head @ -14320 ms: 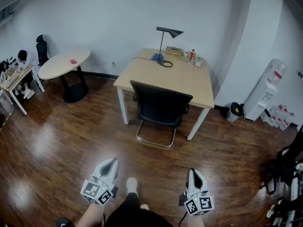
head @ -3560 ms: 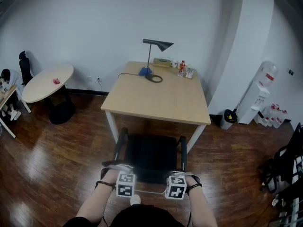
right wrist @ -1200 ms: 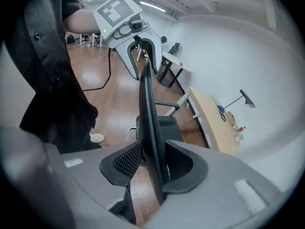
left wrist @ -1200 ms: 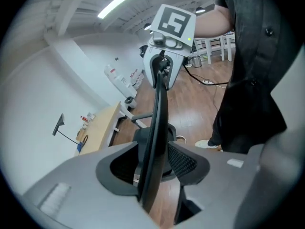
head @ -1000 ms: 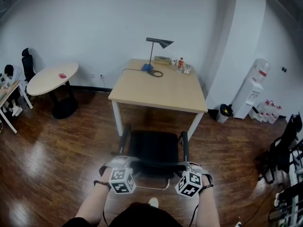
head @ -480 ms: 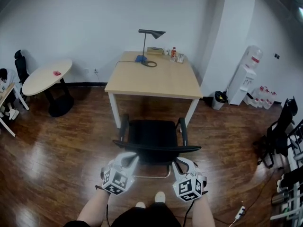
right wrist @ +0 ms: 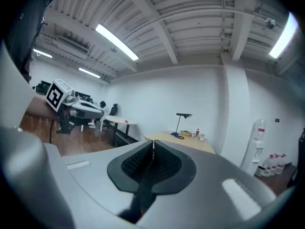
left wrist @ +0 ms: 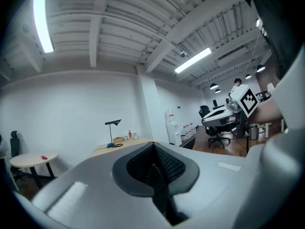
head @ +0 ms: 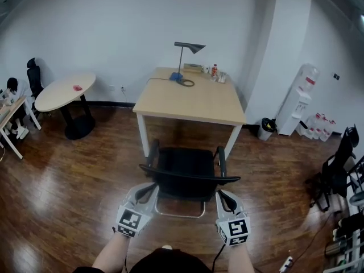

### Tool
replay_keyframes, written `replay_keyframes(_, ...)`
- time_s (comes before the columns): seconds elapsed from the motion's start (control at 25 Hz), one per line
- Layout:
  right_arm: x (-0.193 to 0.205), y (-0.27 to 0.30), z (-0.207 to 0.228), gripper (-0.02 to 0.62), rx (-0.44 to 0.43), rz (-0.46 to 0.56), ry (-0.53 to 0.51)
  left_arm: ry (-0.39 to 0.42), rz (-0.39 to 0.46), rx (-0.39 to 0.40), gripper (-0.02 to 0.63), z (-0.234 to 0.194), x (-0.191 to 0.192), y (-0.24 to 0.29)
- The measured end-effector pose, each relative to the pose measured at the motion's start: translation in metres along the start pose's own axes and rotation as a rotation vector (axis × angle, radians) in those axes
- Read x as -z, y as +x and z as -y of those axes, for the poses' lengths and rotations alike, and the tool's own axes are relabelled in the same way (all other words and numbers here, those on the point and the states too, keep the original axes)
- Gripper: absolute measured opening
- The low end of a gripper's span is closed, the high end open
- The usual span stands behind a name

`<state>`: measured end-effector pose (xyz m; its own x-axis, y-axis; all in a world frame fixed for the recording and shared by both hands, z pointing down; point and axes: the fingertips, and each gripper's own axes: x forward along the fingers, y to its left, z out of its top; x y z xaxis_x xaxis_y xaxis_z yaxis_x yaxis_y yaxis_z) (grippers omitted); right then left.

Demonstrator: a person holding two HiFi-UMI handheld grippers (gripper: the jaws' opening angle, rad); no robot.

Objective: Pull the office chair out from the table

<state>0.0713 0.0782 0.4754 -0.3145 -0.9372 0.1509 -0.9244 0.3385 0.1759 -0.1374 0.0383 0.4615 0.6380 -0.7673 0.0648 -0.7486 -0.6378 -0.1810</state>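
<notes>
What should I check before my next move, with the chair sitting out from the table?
1. Chair out from under table: ok, the seat lies in front of the table edge.
2. Left claw empty: ok, shut with nothing in it.
3. Right claw empty: ok, shut with nothing in it.
4. Claws off the backrest: cannot tell, the tips lie close to it in the head view.
5. Lamp upright on the table: ok.
</notes>
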Motion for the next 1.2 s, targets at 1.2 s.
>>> replay_keyframes(1.2,0.027,-0.101,0.032,0.012,-0.053,0.107,0.157,-0.188,0.074,-0.168,0.002,0.078,0.004,-0.061)
